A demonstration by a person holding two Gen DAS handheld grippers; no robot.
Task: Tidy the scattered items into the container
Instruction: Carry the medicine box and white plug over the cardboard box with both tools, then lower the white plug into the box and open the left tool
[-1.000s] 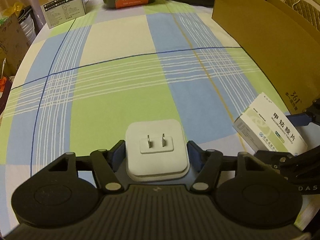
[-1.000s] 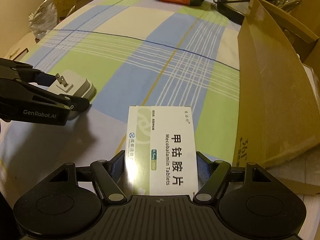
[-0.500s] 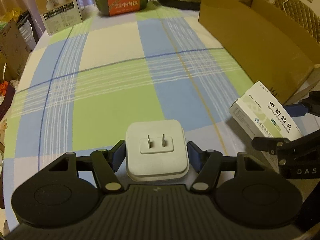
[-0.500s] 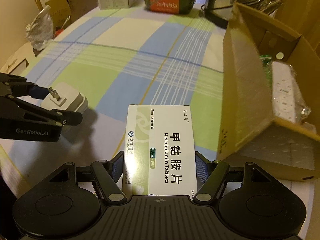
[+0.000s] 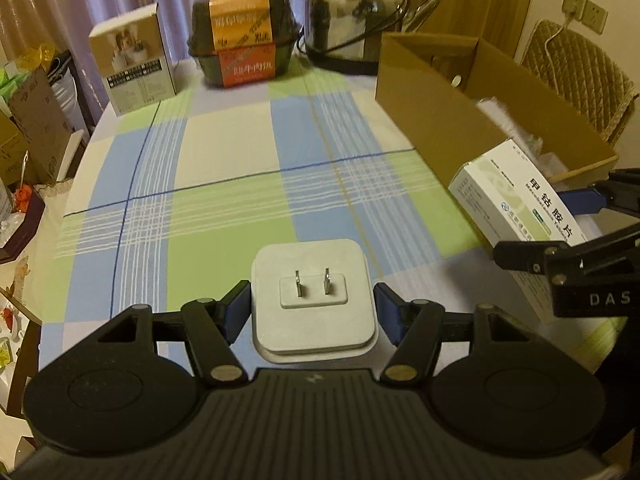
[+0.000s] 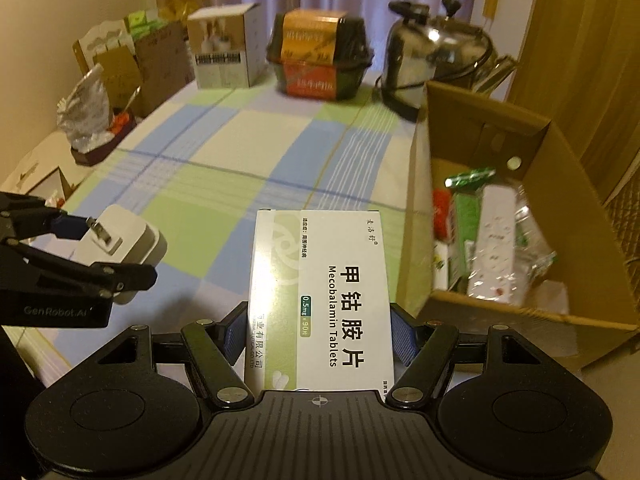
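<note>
Both grippers have risen, left gripper [image 5: 314,310] clamping the white square plug adapter [image 5: 314,300], right gripper [image 6: 319,334] the white-green tablet carton [image 6: 320,300]. Clear the brown cardboard box [image 6: 420,208] wall, probably slightly higher, before releasing.

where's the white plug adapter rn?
Held in the left gripper: the plug adapter sits prongs up, above the checked tablecloth, left of the tablet box.
</note>
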